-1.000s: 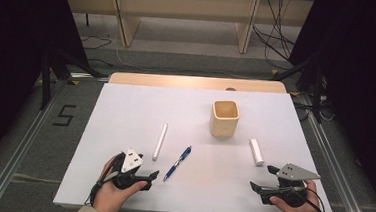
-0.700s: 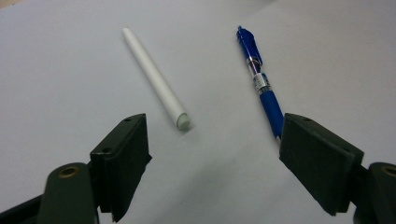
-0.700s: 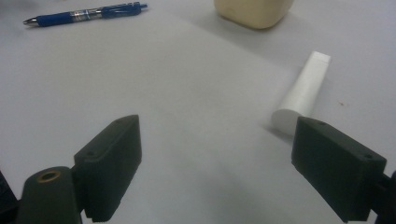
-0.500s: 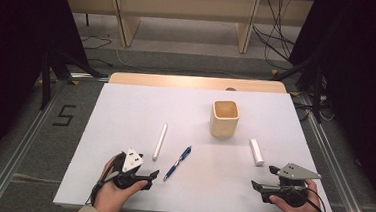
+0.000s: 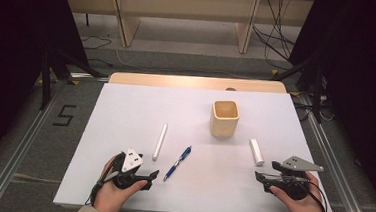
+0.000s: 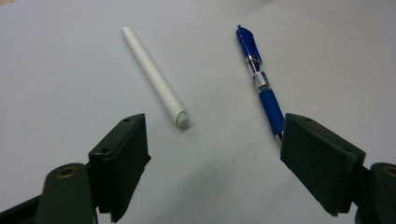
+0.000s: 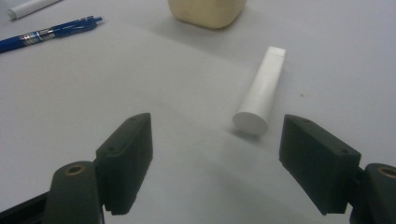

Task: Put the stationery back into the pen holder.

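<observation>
Lying broad and white under the high view, the bench (image 5: 125, 111), with a strip of bare wood showing along its far edge. Standing upright right of centre, well apart from both hands, a square cream cup (image 5: 224, 118), mouth open upward. Resting near the front-left corner in the person's left hand, the left claw (image 5: 152, 174), jaws spread wide and gripping nothing, pointing toward the middle of the bench. Resting near the front-right corner in the right hand, the right claw (image 5: 257, 176), jaws having just been closing somewhat yet standing apart, nothing between them, pads pressing on nothing. Lying just ahead of the left claw, a thin white stick (image 6: 154, 76), its near end falling between the two jaws in the left gripper view but clear of both. Lying just beside that stick and angled, a blue pen (image 6: 260, 82), its near tip close to one jaw. Lying just beyond the right claw, a short white cylinder (image 7: 261, 88), its round end facing the jaws, untouched, near the cup.
</observation>
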Available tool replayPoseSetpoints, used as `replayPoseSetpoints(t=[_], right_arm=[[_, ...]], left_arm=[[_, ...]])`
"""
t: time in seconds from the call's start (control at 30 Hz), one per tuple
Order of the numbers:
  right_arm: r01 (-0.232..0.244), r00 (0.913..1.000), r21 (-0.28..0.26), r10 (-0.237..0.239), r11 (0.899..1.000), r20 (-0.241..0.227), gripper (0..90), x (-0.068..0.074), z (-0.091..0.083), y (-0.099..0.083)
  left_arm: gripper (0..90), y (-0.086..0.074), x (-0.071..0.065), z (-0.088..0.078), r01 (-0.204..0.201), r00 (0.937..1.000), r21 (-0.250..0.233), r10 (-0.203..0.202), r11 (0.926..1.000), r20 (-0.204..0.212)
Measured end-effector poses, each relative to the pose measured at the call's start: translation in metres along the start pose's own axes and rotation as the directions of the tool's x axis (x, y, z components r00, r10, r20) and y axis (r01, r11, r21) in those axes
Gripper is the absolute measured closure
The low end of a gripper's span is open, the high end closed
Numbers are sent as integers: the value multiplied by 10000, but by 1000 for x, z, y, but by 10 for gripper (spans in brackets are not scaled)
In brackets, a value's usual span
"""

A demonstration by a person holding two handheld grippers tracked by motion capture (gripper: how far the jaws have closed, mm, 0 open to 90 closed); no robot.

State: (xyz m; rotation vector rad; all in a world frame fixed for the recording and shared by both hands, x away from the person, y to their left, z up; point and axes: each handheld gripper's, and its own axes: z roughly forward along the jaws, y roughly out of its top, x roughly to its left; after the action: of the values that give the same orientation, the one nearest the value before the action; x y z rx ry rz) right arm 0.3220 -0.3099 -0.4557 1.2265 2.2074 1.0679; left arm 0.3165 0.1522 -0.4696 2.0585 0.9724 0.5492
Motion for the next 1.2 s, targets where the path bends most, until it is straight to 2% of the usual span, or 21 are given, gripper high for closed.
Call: replayPoseSetpoints(t=[0.4, 0.73, 0.8, 0.87, 0.9, 0.93, 0.97, 1.0, 1.2], right_arm=[[-297, 9994, 186, 294, 9994, 164, 280, -5, 2, 8], [-68, 10000, 123, 68, 9999, 46, 297, -2, 6, 18], [-64, 9999, 60, 64, 10000, 78, 330, -3, 8, 24], [-54, 9999, 114, 52, 9999, 153, 407, -5, 8, 28], [-54, 9999, 114, 52, 9999, 153, 407, -5, 8, 28], [-42, 9997, 167, 38, 9999, 232, 481, -8, 10, 33], [-42, 9997, 167, 38, 9999, 232, 481, -8, 10, 33], [-122, 9995, 290, 114, 9995, 282, 535, -11, 11, 39], [-35, 9991, 545, 12, 9985, 416, 646, -19, 20, 53]], left_arm=[[232, 0, -1, 1, -32, 10000, 30, 32, 10000, 3], [234, 1, -1, 1, 7, 10000, 3, -7, 10000, 40], [234, 1, -1, 1, 20, 10000, -32, -19, 10000, 27], [234, 1, -2, 2, 38, 10000, -55, -38, 10000, 42], [234, 1, -2, 2, 38, 10000, -55, -38, 10000, 42], [234, 1, -2, 2, 37, 10000, -65, -37, 10000, 60], [235, 1, -2, 2, 37, 10000, -65, -37, 10000, 60], [235, 1, -2, 2, 40, 10000, -68, -39, 10000, 59], [236, 1, -2, 2, 21, 10000, -57, -20, 10000, 79]])
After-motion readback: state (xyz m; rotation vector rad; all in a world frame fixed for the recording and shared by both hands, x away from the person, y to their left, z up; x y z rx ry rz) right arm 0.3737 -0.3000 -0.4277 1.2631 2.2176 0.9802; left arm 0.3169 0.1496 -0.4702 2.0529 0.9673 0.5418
